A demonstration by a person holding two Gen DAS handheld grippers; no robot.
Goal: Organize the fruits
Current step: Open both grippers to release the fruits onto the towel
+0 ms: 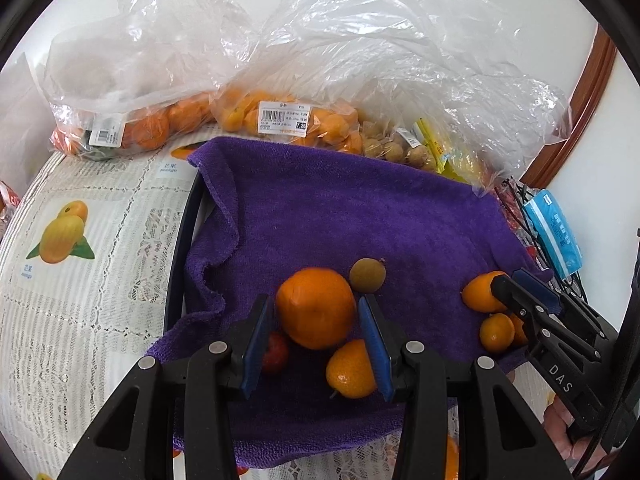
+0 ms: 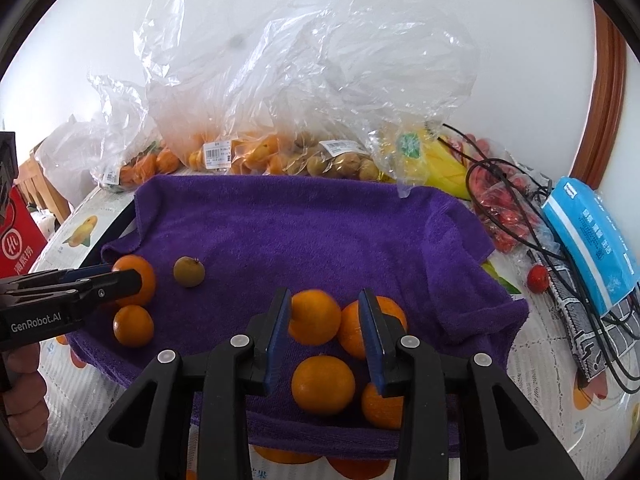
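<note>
A purple towel [image 1: 340,216] [image 2: 304,224] covers a tray. In the left wrist view my left gripper [image 1: 316,312] is open, its jaws on either side of a large orange [image 1: 316,307], not pressing it. A small orange [image 1: 350,370], a red fruit [image 1: 276,352] and a brown-green longan [image 1: 367,274] lie close by. In the right wrist view my right gripper [image 2: 324,316] is open over a cluster of small oranges [image 2: 314,316] [image 2: 323,385]. The left gripper [image 2: 120,280] appears there beside the large orange [image 2: 138,280].
Plastic bags of oranges [image 1: 152,126], kumquats [image 1: 280,116] and longans [image 2: 340,162] line the far side. Bananas [image 2: 436,160], black cables [image 2: 520,216], a blue tissue pack [image 2: 592,240], a loose red fruit [image 2: 537,277] lie right. A red box [image 2: 18,236] stands left.
</note>
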